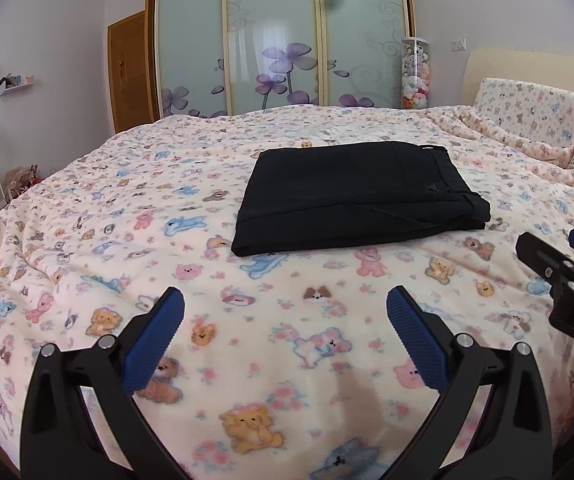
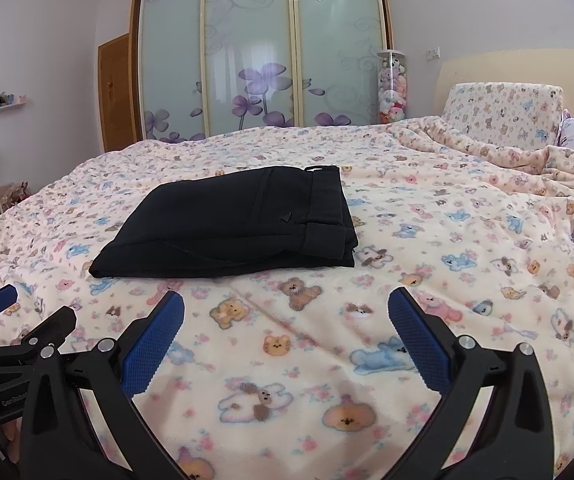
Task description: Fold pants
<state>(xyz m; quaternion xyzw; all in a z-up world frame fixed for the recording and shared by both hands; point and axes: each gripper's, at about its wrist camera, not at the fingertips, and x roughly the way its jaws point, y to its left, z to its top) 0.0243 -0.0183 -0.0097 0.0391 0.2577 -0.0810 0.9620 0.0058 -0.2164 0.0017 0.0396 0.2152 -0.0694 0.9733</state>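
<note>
Black pants [image 1: 351, 196] lie folded into a flat rectangle on the bed, waistband to the right; they also show in the right wrist view [image 2: 235, 228]. My left gripper [image 1: 285, 304] is open and empty, hovering over the blanket in front of the pants. My right gripper [image 2: 286, 308] is open and empty, also short of the pants, nearer their right end. The right gripper shows at the right edge of the left wrist view [image 1: 559, 256]; the left gripper shows at the left edge of the right wrist view [image 2: 27, 316].
The bed is covered by a cream teddy-bear blanket [image 1: 127, 240]. A matching pillow [image 1: 527, 108] and rumpled bedding lie at the far right. A sliding-door wardrobe [image 1: 275, 36] and a tube of plush toys [image 1: 415, 76] stand behind the bed. Shelves stand at the left.
</note>
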